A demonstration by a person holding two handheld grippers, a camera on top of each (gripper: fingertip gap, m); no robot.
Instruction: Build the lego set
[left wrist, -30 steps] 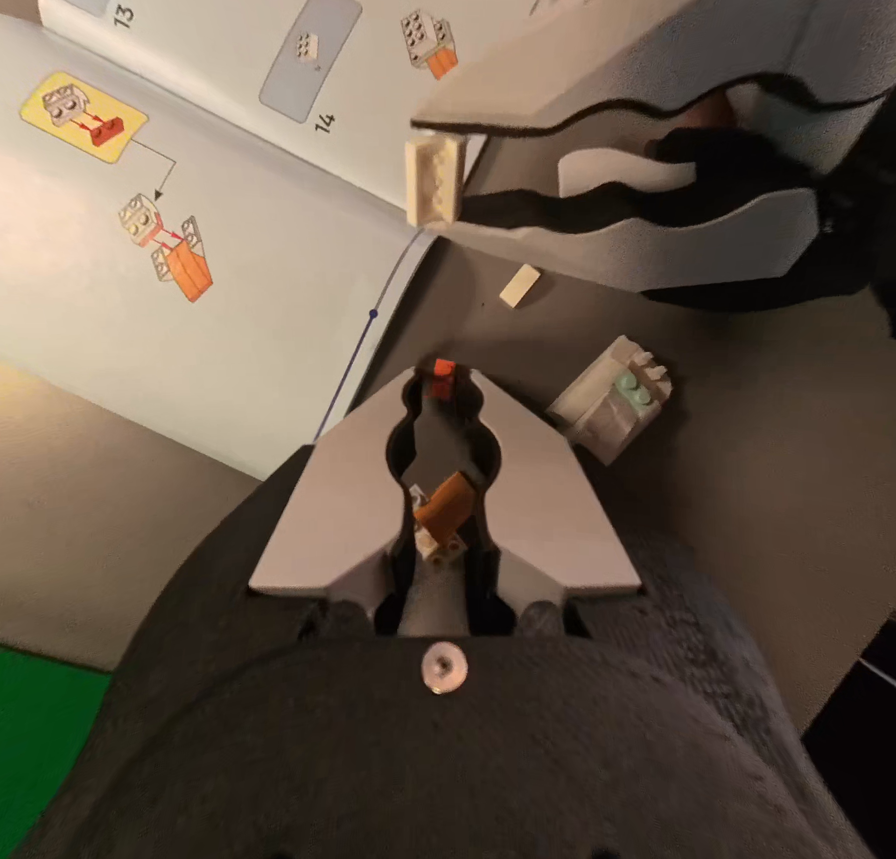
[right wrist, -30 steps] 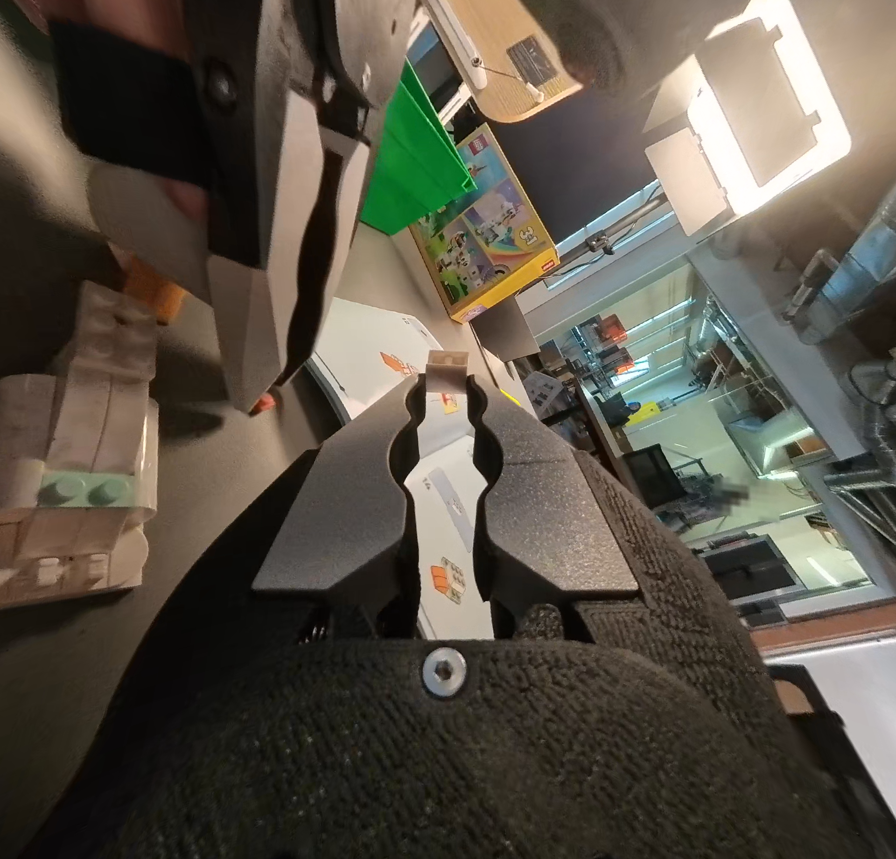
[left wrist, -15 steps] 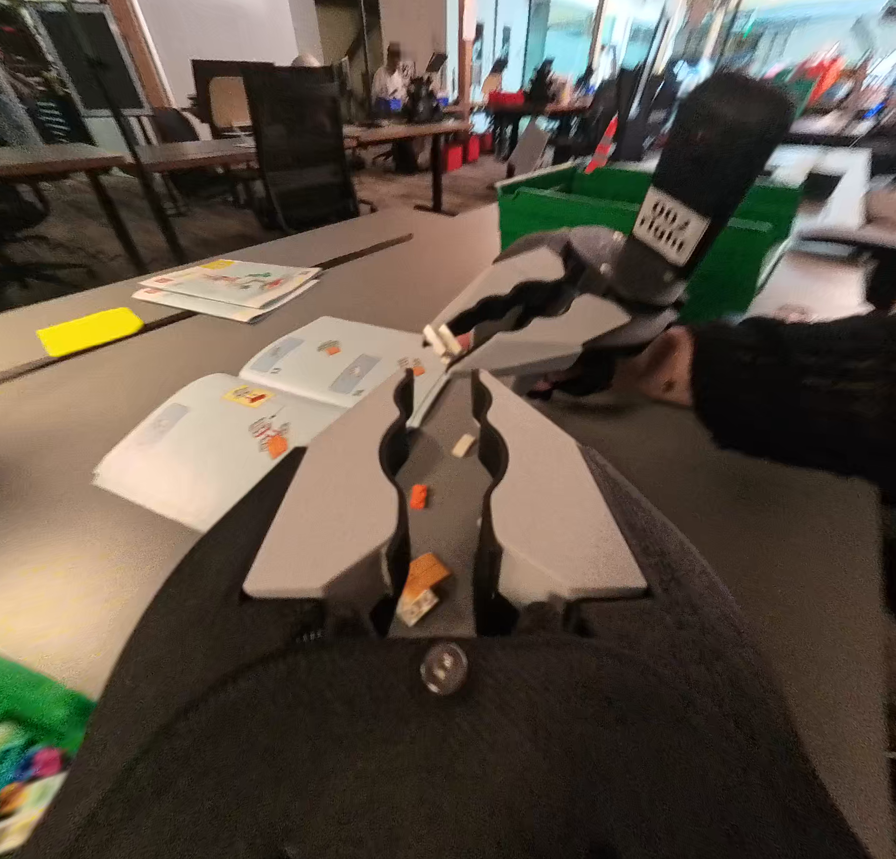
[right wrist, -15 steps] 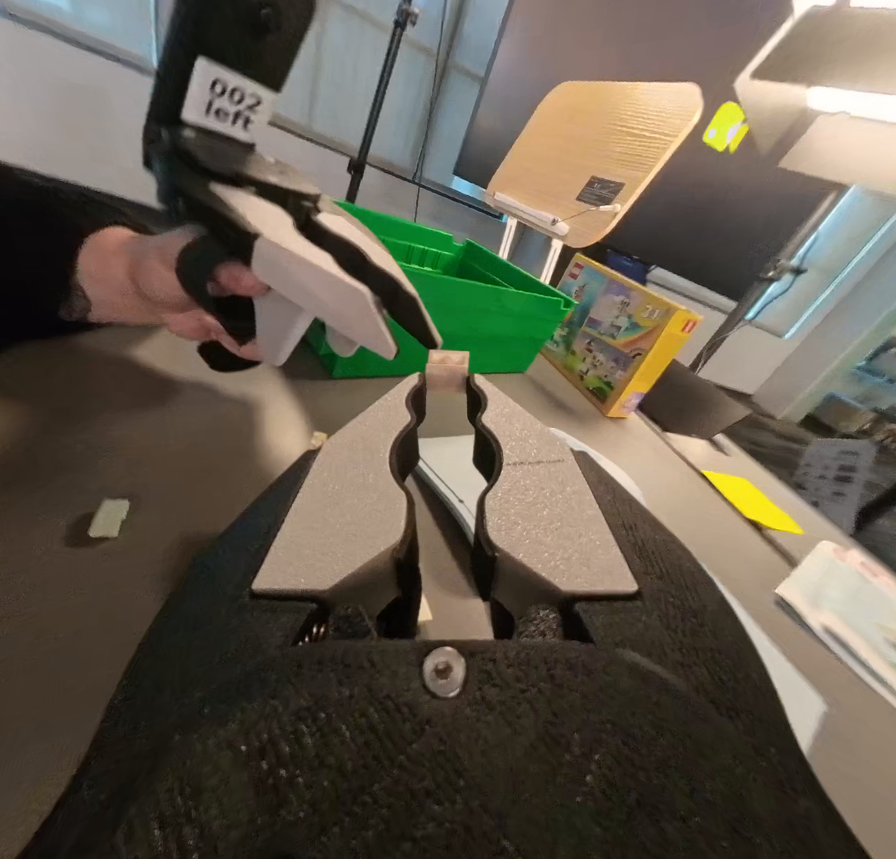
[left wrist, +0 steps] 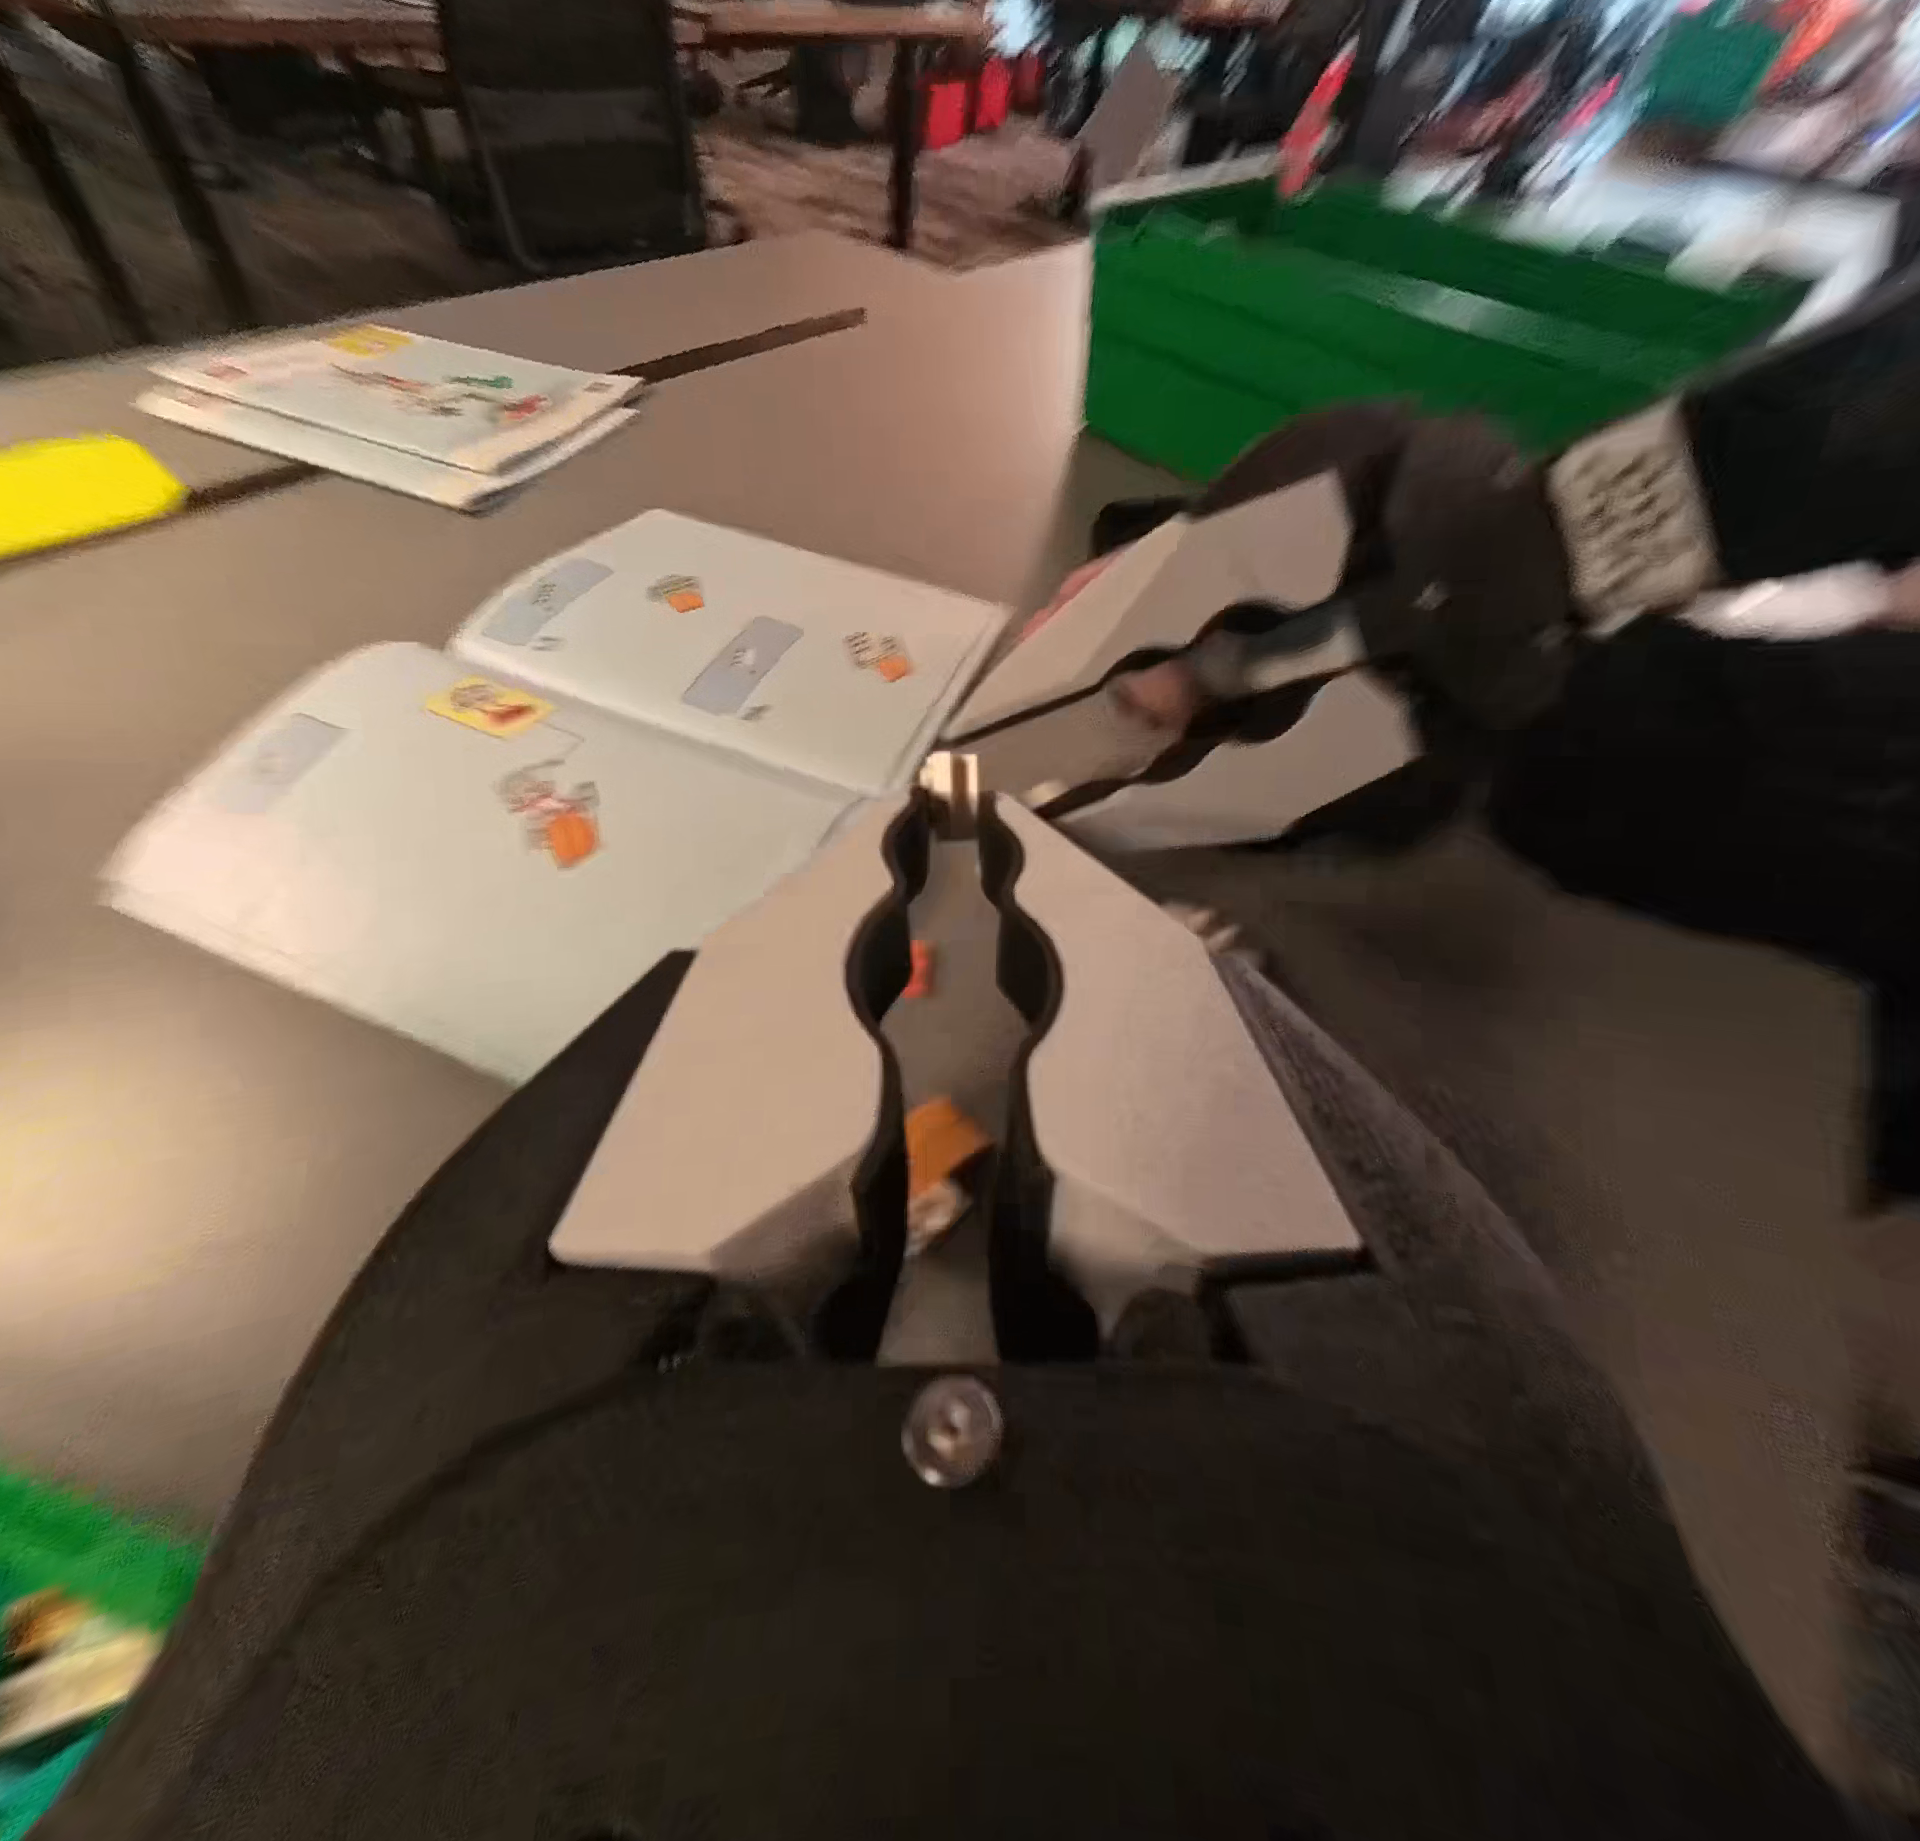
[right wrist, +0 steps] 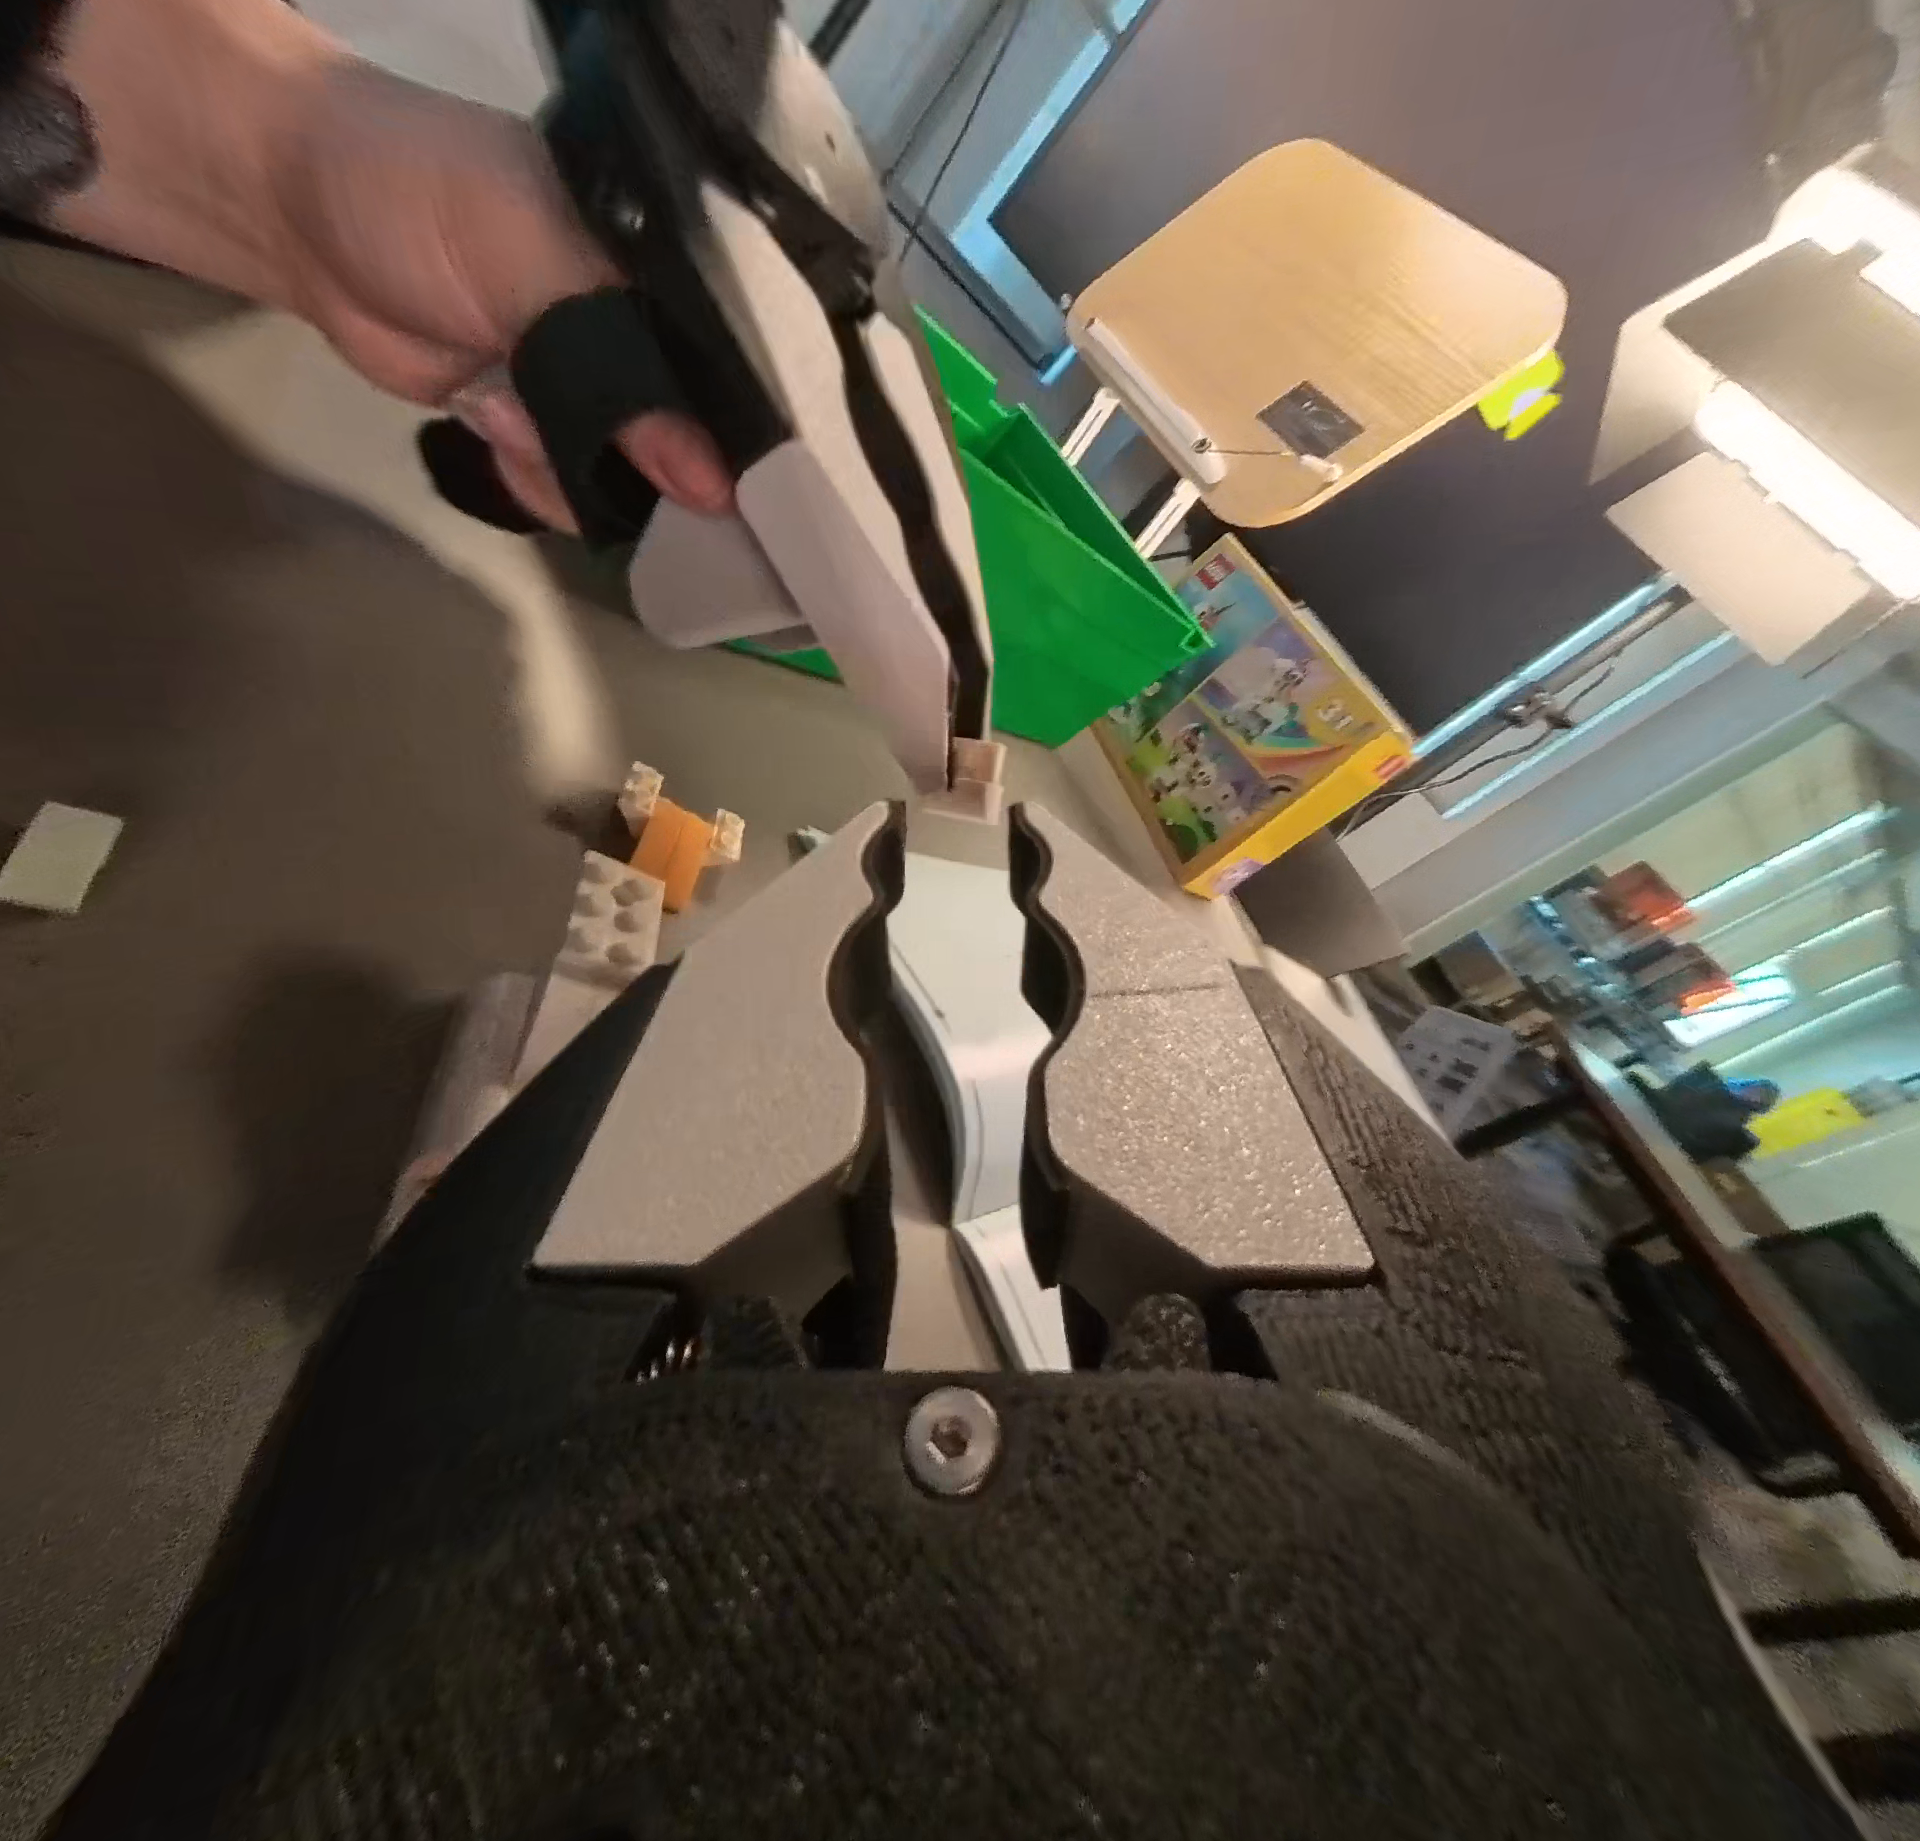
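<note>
A small white brick sits between my left gripper's fingertips, which are closed onto it. My right gripper comes in from the right and grips the same brick at its tips. In the right wrist view the white brick stands at my right gripper's tips, and the left gripper pinches its upper part from above. An orange and white assembly lies on the table below, and it also shows between the left fingers. The left wrist view is blurred.
An open instruction booklet lies left of the grippers. A small orange piece, a white studded brick and a flat white tile lie on the table. A green bin, a set box and closed booklets stand farther back. Left and right tips are no more than a few centimetres apart.
Both grippers swung up from pointing down and came tip to tip. My left gripper, empty before, has narrowed onto the white brick that the right gripper held throughout.
</note>
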